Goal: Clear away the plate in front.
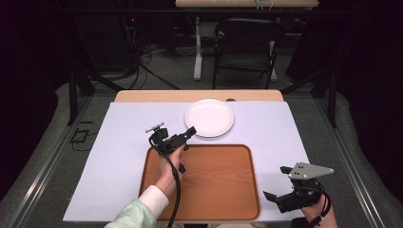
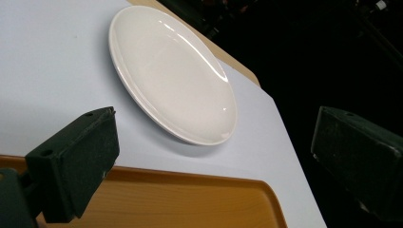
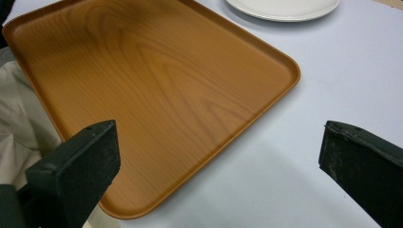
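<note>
On the table (image 1: 119, 161), covered with a pale sheet, a white plate (image 1: 209, 117) lies empty toward the far edge, and a brown wooden tray (image 1: 223, 183) lies just nearer the person, its far rim close to the plate but not touching it. Left gripper (image 1: 188, 134) is held above the tray's far left corner, tips pointing toward the plate and stopping just short of its near rim; no contact with the plate is seen. Its jaws stand wide apart and hold nothing: the left gripper view shows the plate (image 2: 173, 73) lying flat between and beyond the two black jaws, with the tray's far edge (image 2: 190, 180) below them. A hand in a light sleeve (image 1: 142, 209) reaches across the tray to carry this tool. Right gripper (image 1: 278, 183) hangs over the near right part of the table, just off the tray's right edge and well apart from the plate. Its jaws are likewise spread wide and empty; the right gripper view shows the tray (image 3: 142, 85) bare, and the plate's near rim (image 3: 285, 9) at the top.
</note>
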Demonstrator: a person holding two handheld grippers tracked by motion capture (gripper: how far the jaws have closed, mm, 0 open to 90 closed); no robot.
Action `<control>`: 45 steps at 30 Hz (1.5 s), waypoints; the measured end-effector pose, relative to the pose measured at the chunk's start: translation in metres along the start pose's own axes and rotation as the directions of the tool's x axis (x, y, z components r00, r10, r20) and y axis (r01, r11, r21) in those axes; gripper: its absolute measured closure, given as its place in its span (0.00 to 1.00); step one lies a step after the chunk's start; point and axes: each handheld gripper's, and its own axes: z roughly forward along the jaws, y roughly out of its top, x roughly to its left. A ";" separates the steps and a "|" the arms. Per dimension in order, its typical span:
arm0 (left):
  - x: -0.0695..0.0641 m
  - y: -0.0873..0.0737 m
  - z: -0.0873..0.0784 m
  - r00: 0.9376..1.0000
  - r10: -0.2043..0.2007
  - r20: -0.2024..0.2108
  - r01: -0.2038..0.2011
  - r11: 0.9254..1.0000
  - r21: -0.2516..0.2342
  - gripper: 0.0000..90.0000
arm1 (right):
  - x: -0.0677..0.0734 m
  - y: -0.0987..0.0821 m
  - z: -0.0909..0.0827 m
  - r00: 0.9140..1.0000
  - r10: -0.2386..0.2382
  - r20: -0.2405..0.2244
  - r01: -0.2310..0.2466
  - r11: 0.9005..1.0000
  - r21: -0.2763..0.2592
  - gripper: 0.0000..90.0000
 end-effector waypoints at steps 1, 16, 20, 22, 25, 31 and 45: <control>0.000 0.000 0.003 1.000 0.000 -0.004 0.000 1.000 0.003 0.03 | 0.000 0.000 0.000 1.000 -0.002 -0.001 0.002 1.000 0.001 0.00; 0.005 0.002 0.037 0.993 -0.109 -0.043 0.110 0.993 0.034 0.07 | 0.000 0.000 0.001 1.000 -0.001 -0.013 0.001 1.000 0.001 0.00; 0.007 0.003 0.044 0.985 -0.168 -0.049 0.170 0.985 0.038 0.17 | 0.000 0.000 0.001 1.000 -0.001 -0.017 0.001 1.000 0.001 0.00; 0.010 0.002 0.047 0.979 -0.197 -0.057 0.200 0.979 0.039 0.19 | 0.000 0.000 0.001 1.000 -0.001 -0.018 0.001 1.000 -0.001 0.00; 0.012 0.001 0.051 0.970 -0.231 -0.075 0.234 0.972 0.030 0.25 | 0.000 0.000 0.001 1.000 -0.001 -0.020 0.001 1.000 -0.001 0.00; 0.015 0.000 0.058 0.957 -0.277 -0.091 0.281 0.958 0.046 0.28 | 0.000 0.000 0.001 1.000 0.000 -0.023 0.000 1.000 -0.001 0.00; 0.024 0.003 0.078 0.921 -0.362 -0.146 0.368 0.930 0.019 0.46 | 0.000 0.000 0.001 1.000 -0.002 -0.025 0.002 1.000 0.003 0.00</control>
